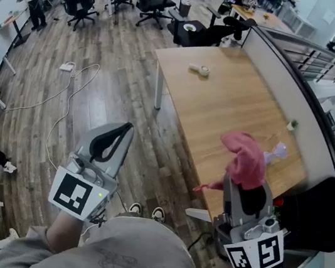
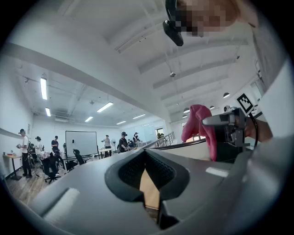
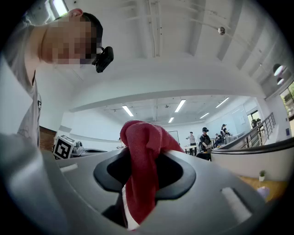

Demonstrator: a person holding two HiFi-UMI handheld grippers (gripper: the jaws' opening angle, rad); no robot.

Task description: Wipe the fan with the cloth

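The left gripper point(image 1: 120, 134) sits at the lower left of the head view over the plank floor point(image 1: 104, 56), jaws pressed together with nothing between them. At the lower right, the right gripper point(image 1: 247, 188) has its jaws clamped on the pink-red cloth point(image 1: 246, 159), which bunches above them and hangs down over the near end of the wooden table point(image 1: 223, 107). A small lilac object point(image 1: 277, 152) lies on the table just right of the cloth. It is too small to tell whether it is the fan.
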